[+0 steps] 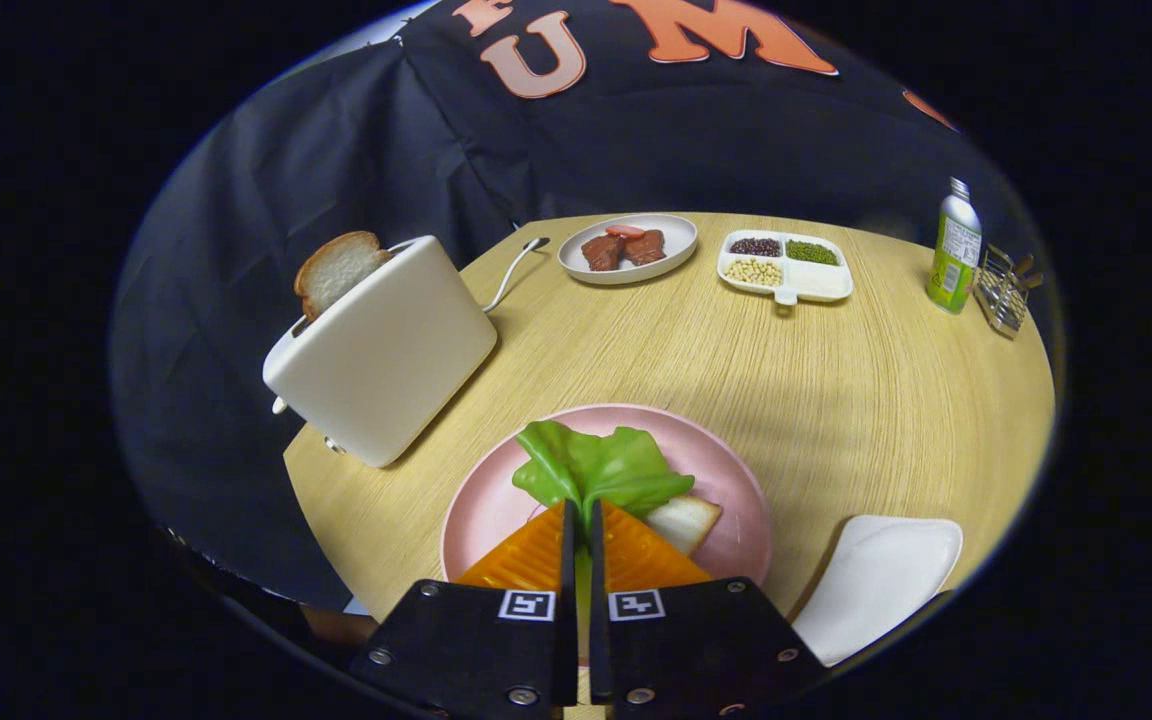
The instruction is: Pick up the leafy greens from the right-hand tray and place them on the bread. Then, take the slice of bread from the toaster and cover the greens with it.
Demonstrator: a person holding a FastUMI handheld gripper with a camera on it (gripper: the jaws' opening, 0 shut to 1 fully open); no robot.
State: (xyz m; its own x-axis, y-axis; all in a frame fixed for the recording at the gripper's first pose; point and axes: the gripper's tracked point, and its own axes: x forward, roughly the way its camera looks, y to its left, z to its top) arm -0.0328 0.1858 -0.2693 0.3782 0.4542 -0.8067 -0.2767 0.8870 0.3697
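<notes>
My gripper (577,512) is shut on the stem end of the green leafy greens (596,468), which hang over the pink plate (736,500). A slice of bread (684,521) lies on that plate, partly hidden under the leaf and my fingers. Beyond and to the left stands a white toaster (386,350) with a second slice of bread (334,270) sticking out of its slot. Just right of the fingers sits the white tray (876,580) with nothing on it.
At the far side of the round wooden table (836,400) are a white plate with meat pieces (628,248), a divided dish of beans (786,265), a green bottle (954,250) and a wire holder (1002,290). The toaster's cord (514,268) trails behind it.
</notes>
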